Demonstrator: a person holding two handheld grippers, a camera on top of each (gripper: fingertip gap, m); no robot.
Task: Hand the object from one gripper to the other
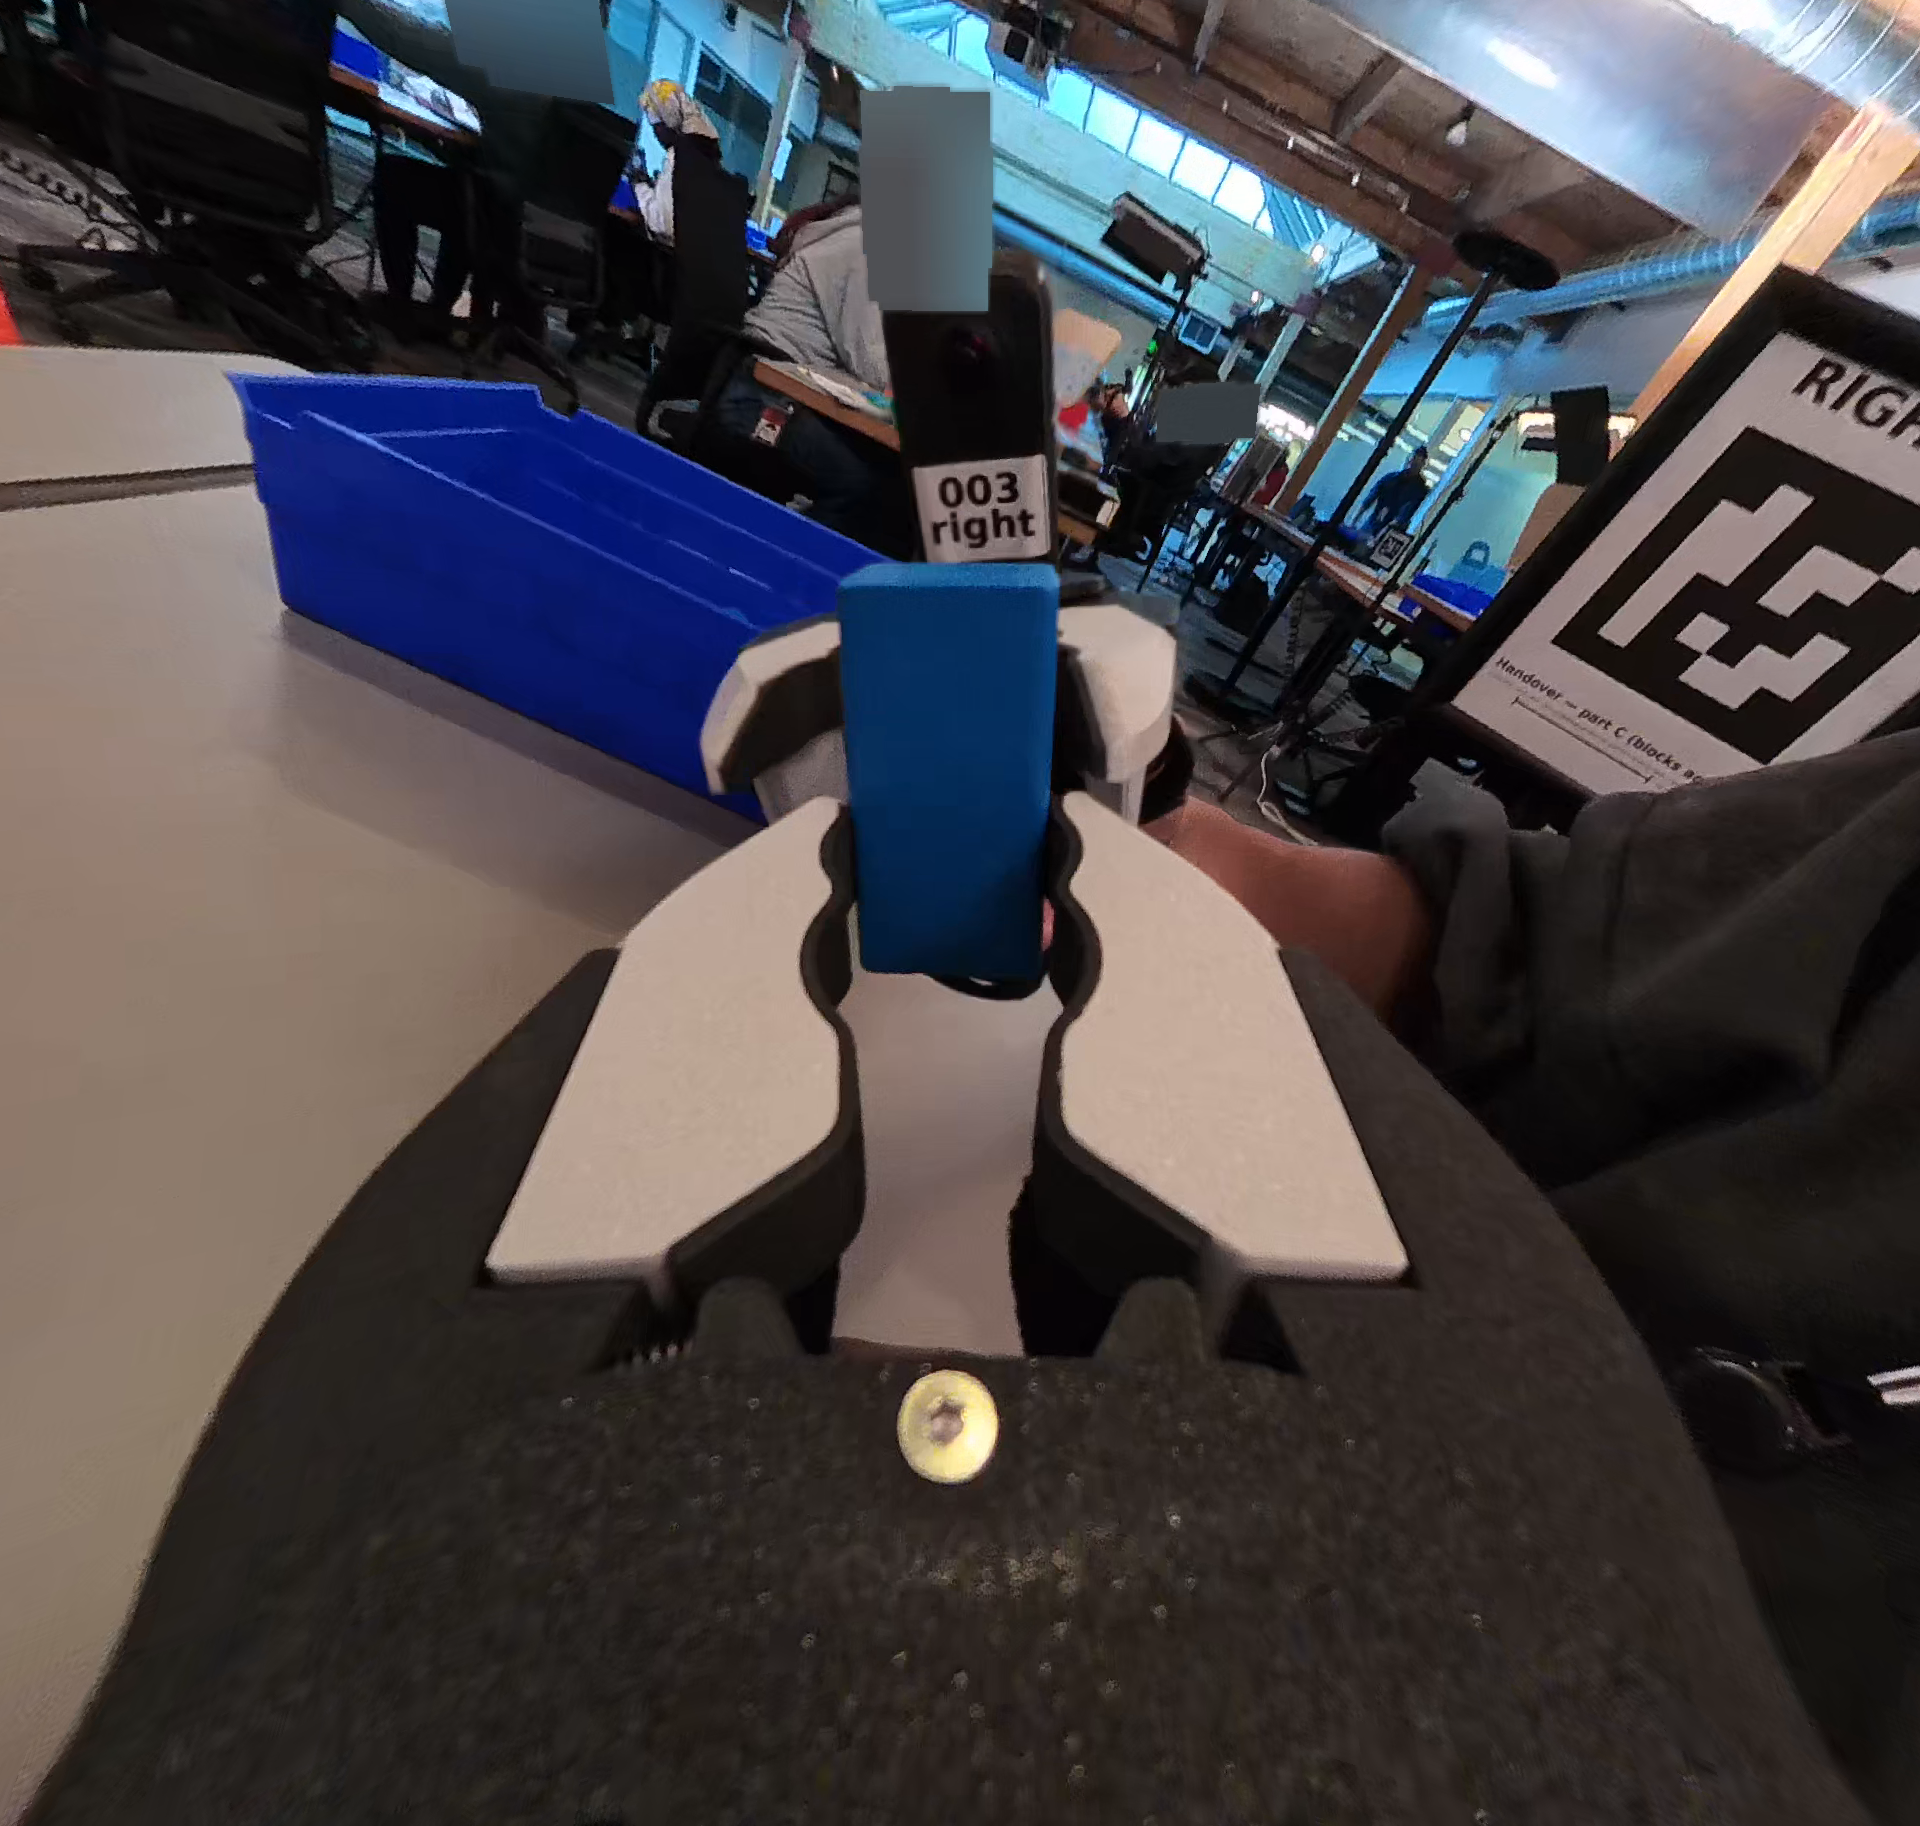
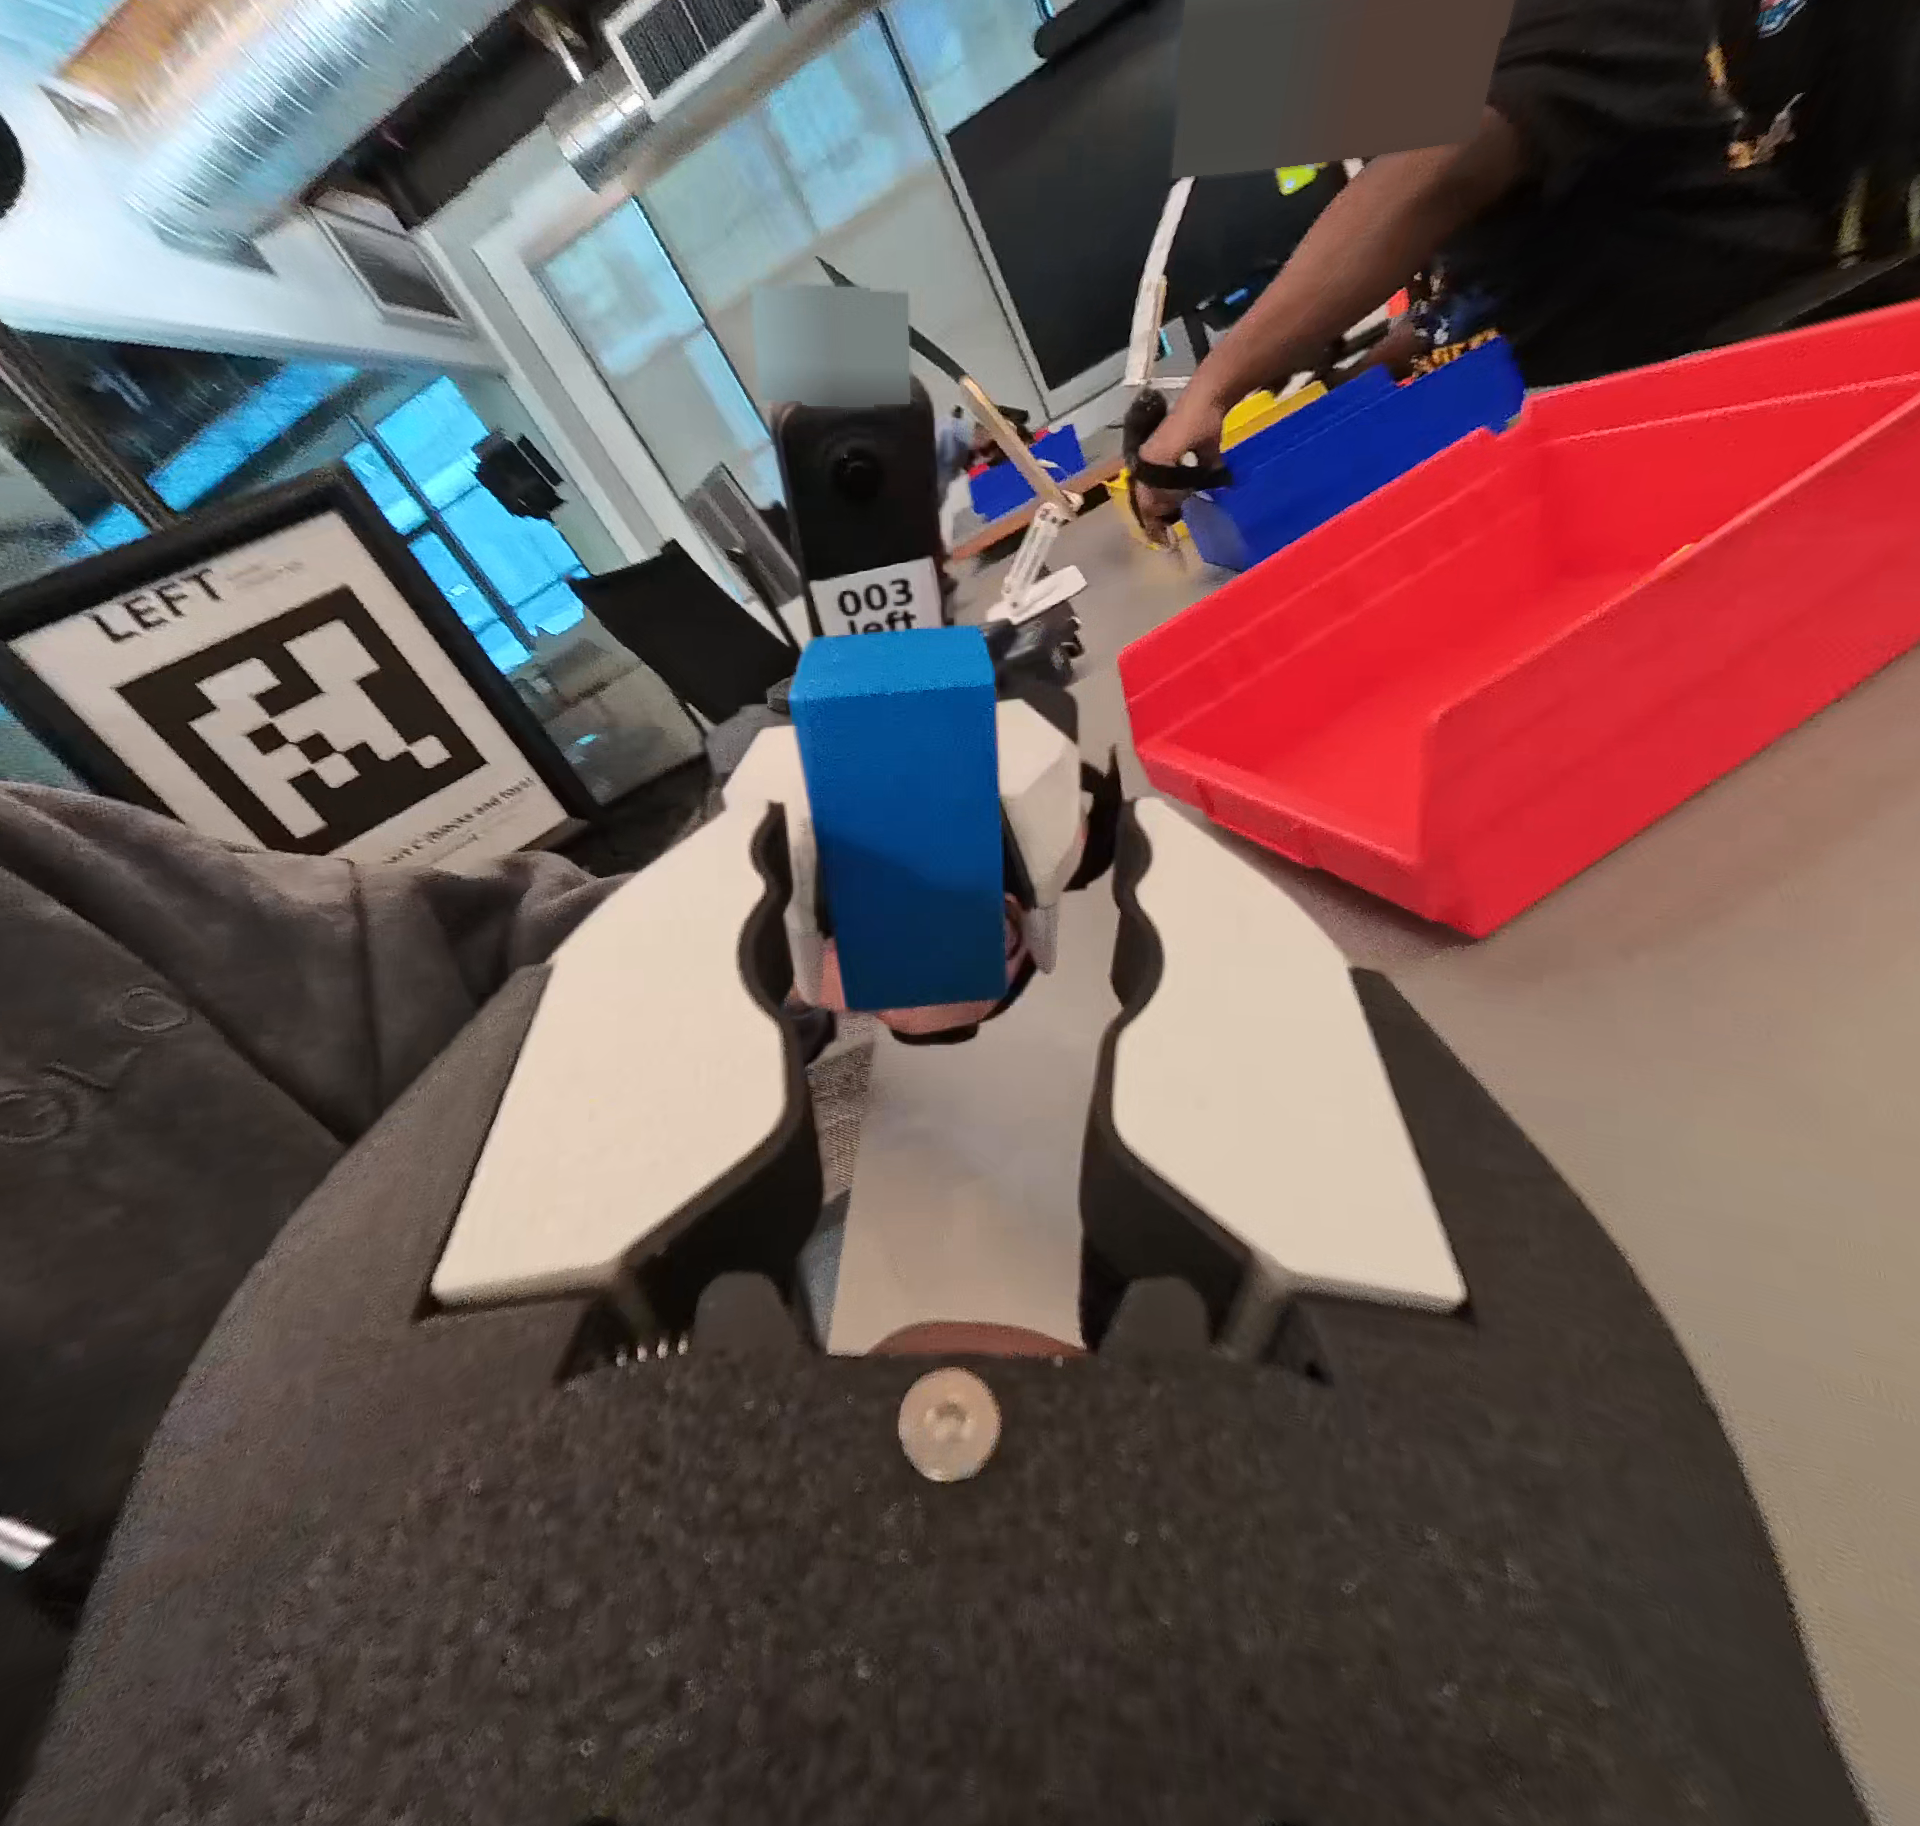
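One blue block (image 1: pixel 948 768) upright, long axis vertical; left gripper (image 1: pixel 945 903) clamps it, right gripper (image 2: pixel 940 903) released.

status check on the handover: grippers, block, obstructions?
Left gripper shut on blue block. Right gripper open, fingers either side, not touching. Nothing between them; blue bin and red bin off aside.

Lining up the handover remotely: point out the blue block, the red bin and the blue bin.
blue block (image 1: pixel 945 779): left wrist view, middle of its front face.
red bin (image 2: pixel 1382 789): right wrist view, near outer wall.
blue bin (image 1: pixel 499 571): left wrist view, near side wall.
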